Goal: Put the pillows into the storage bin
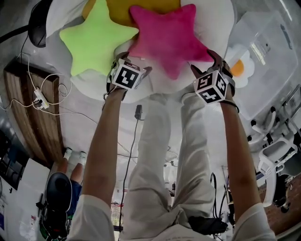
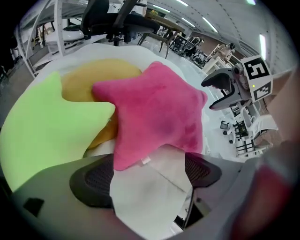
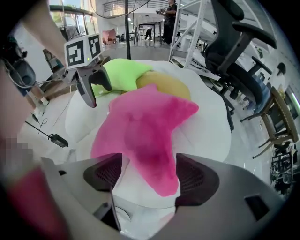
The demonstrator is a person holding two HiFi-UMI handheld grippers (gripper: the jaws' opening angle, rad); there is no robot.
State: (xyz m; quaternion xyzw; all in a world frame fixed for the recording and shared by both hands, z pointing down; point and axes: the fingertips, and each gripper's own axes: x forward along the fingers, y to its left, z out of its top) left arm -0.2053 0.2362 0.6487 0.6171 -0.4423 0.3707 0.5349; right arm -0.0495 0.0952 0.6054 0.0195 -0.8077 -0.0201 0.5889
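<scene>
The pink star (image 1: 169, 35) lies on the white cushion (image 1: 214, 19), directly ahead of both tongs. The left tongs (image 2: 150, 171) are spread, with the tip of one star arm between the jaws, unpinched. The right tongs (image 3: 149, 176) are spread, with another arm lying lengthwise between the jaws. The clear bin (image 1: 268, 52) stands right of the star, nearer the right tongs.

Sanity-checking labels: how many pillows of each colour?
Green pillow: 1
Pink pillow: 1
Yellow pillow: 1
White: 2, the big white pillow and the small white pillow with an orange centre
Total: 5
</scene>
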